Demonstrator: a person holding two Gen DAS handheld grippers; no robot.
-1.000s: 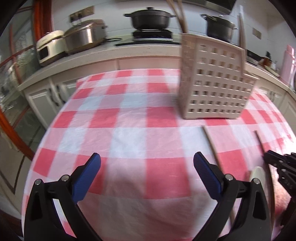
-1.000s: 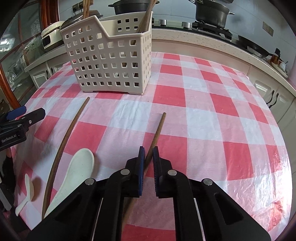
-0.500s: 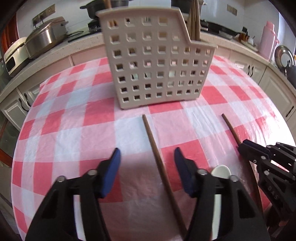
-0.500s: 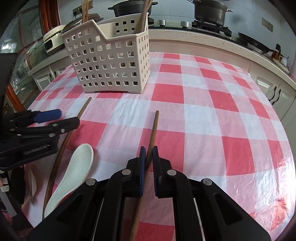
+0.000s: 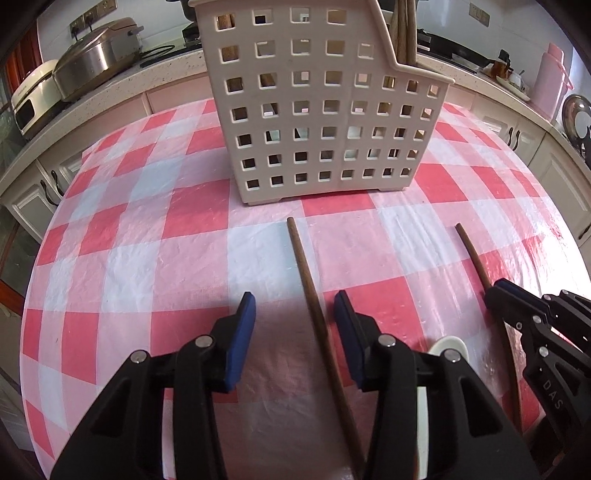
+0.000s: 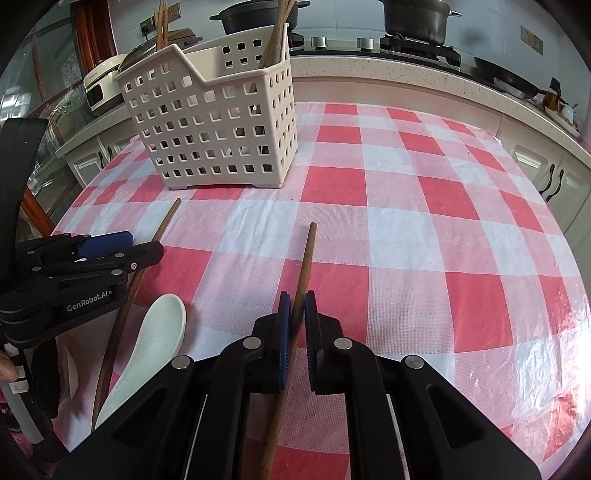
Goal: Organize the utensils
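Note:
A beige perforated utensil basket [image 5: 317, 110] [image 6: 214, 122] stands on the red checked tablecloth, with wooden sticks upright inside. My left gripper [image 5: 293, 314] is open; a brown wooden chopstick [image 5: 306, 273] [image 6: 162, 229] lies between its pads, nearer the right one. My right gripper [image 6: 294, 306] is shut on a second wooden chopstick [image 6: 307, 254] [image 5: 471, 251], which points toward the basket. A white ceramic spoon [image 6: 155, 332] [image 5: 448, 347] lies between the two chopsticks.
A smaller white spoon [image 6: 70, 369] lies at the table's near left edge. Rice cookers [image 5: 92, 62], pots on a stove [image 6: 413, 16] and a pink flask [image 5: 552, 81] stand on the counter behind. The tablecloth [image 6: 424, 240] spreads right of the basket.
My left gripper swung right, closed in on the basket and came down over the left chopstick, jaws narrowing. My right gripper stayed shut on its chopstick, shifting slightly.

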